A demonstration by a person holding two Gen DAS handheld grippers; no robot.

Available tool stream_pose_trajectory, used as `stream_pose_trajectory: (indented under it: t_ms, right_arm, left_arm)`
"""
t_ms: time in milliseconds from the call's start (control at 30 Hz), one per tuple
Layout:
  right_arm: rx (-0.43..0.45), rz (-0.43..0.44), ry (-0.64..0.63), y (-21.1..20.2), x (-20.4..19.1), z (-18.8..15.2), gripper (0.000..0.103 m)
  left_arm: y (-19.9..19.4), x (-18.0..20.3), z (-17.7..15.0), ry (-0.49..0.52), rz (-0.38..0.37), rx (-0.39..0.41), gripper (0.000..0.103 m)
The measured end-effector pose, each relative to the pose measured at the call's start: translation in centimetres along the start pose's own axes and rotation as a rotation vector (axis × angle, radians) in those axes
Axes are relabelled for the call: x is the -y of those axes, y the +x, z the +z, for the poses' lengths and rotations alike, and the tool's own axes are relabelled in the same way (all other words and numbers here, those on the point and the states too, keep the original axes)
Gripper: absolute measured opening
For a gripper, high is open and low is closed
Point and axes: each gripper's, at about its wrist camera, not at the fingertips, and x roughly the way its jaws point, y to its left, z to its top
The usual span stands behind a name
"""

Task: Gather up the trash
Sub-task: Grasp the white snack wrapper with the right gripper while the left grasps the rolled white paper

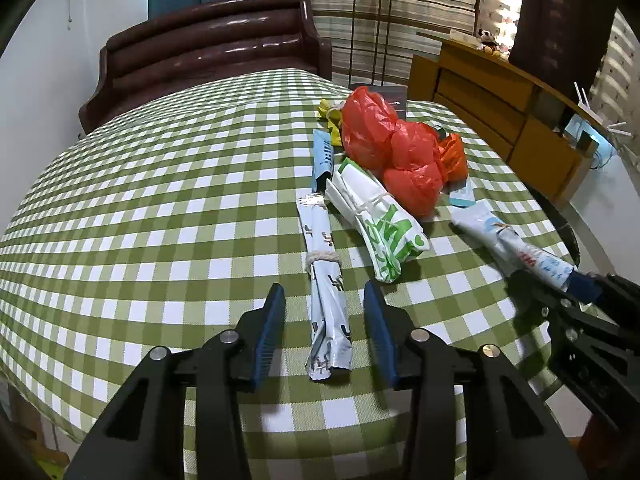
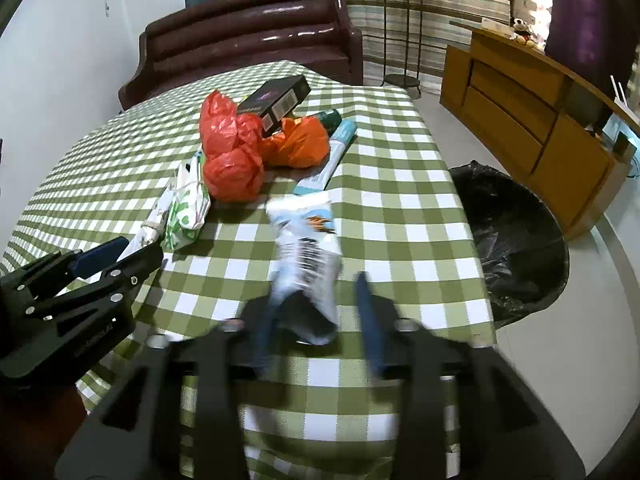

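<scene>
My left gripper [image 1: 325, 305] is open, its jaws on either side of a pale blue rolled mailer tied with string [image 1: 326, 292] that lies on the checked tablecloth. My right gripper [image 2: 316, 304] is open around a crumpled white-and-blue wrapper [image 2: 306, 248]; its image is blurred by motion. In the left wrist view the right gripper [image 1: 576, 280] sits at the end of that wrapper [image 1: 508, 240]. Red plastic bags [image 1: 384, 140] [image 2: 230, 148], an orange bag [image 2: 298, 142] and a green-and-white bag [image 1: 380, 224] [image 2: 186, 208] lie in a pile.
A black-lined trash bin [image 2: 516, 236] stands on the floor off the table's right edge. A black box [image 2: 276, 100] and a teal tube [image 2: 330, 156] lie behind the pile. A brown armchair [image 1: 208, 48] and a wooden cabinet [image 1: 500, 120] stand beyond the table.
</scene>
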Motion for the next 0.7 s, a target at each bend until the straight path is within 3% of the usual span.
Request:
stream_pose_trajectory:
  t_ms: [367, 500, 700]
  right_arm:
    - [0.020, -0.004, -0.047, 0.6, -0.6, 0.9, 0.047]
    - [0.013, -0.008, -0.066, 1.1, -1.0, 0.9, 0.030]
    - [0.022, -0.008, -0.072, 1.1, -0.9, 0.8, 0.029]
  left_arm:
    - [0.4, -1.0, 0.2, -0.031, 0.015, 0.006, 0.027]
    - [0.4, -1.7, 0.3, -0.042, -0.002, 0.007, 0.025]
    - [0.4, -1.7, 0.4, -0.052, -0.012, 0.013, 0.028]
